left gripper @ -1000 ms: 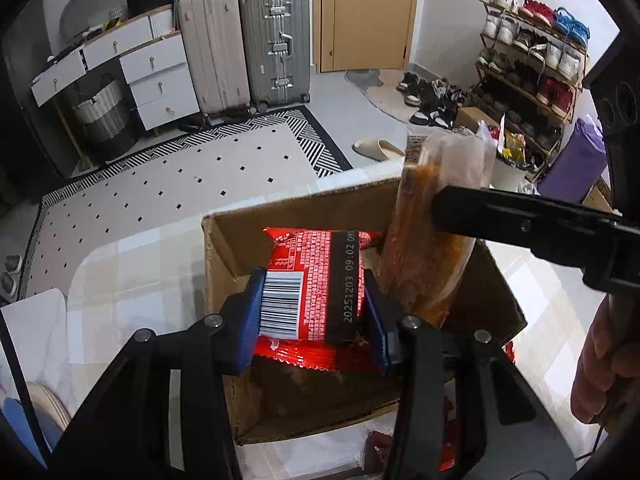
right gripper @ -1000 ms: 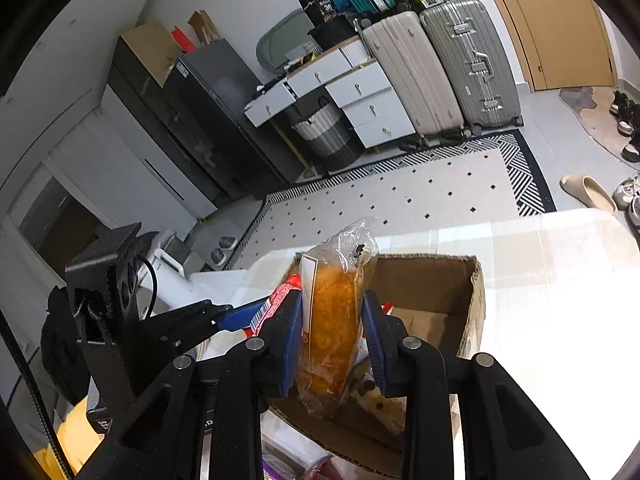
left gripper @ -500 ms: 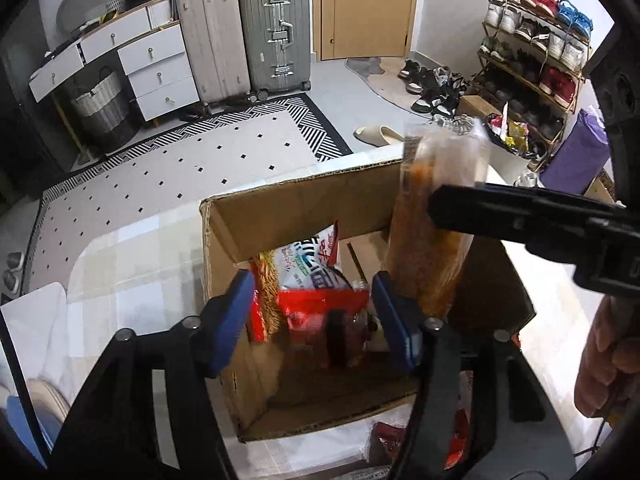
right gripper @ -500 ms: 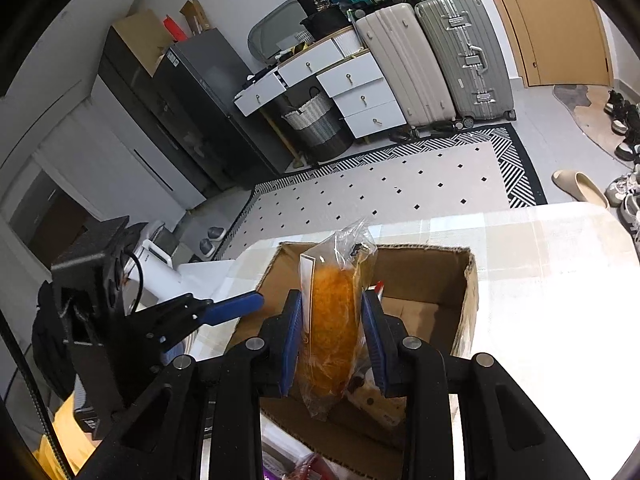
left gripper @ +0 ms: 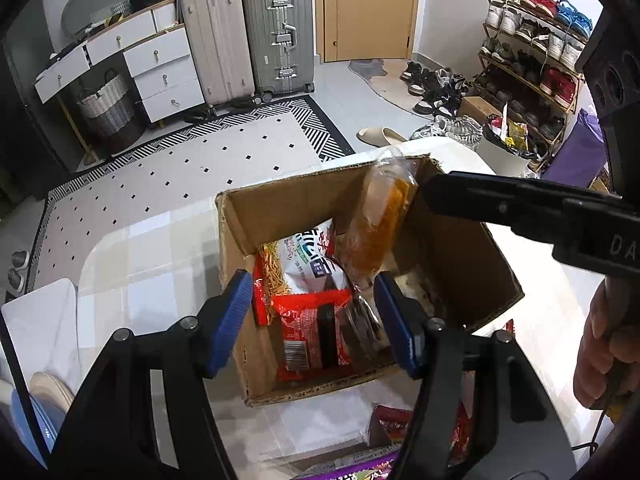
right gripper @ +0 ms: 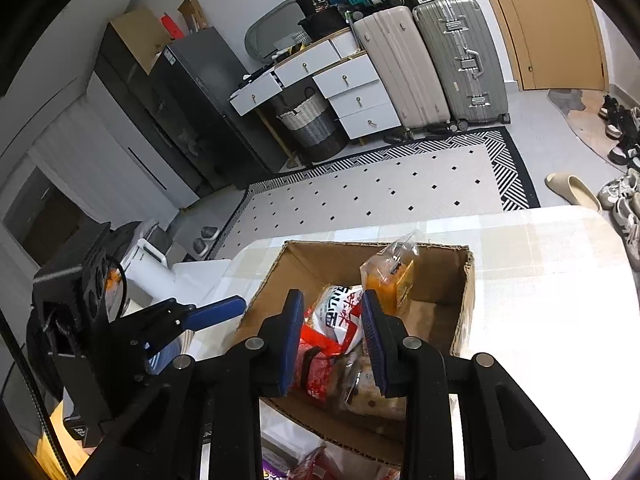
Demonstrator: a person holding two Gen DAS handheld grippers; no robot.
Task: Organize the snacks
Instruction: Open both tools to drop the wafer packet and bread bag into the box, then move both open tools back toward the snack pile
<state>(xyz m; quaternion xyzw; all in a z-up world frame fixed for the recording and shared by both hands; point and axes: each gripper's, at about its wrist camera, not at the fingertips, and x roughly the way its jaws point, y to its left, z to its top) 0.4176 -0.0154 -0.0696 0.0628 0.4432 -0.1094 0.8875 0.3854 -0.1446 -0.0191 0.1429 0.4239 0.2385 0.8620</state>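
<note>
An open cardboard box [left gripper: 280, 204] [right gripper: 464, 292] stands on the table. Inside lie a red packet [left gripper: 308, 332] and a white and red noodle-snack bag [left gripper: 308, 256] [right gripper: 340, 312]. My left gripper [left gripper: 316, 316] hovers open over the box's near side, nothing between its blue pads; the red packet lies below them. An orange snack in a clear bag [left gripper: 376, 232] [right gripper: 394, 276] leans in the box's far corner. My right gripper [right gripper: 334, 332] has its jaws drawn close with nothing between them. The orange bag stands just past its right fingertip.
Loose red packets [left gripper: 394, 424] and a purple one [left gripper: 352, 468] lie on the checked table [left gripper: 140, 264] before the box. A hand [left gripper: 604, 352] holds the right gripper's handle at the right edge. Suitcases, drawers and a shoe rack stand beyond the table.
My left gripper opened and the red packet dropped into the box. The right gripper sank toward the box, and the orange bag is out of its jaws, leaning in the far corner.
</note>
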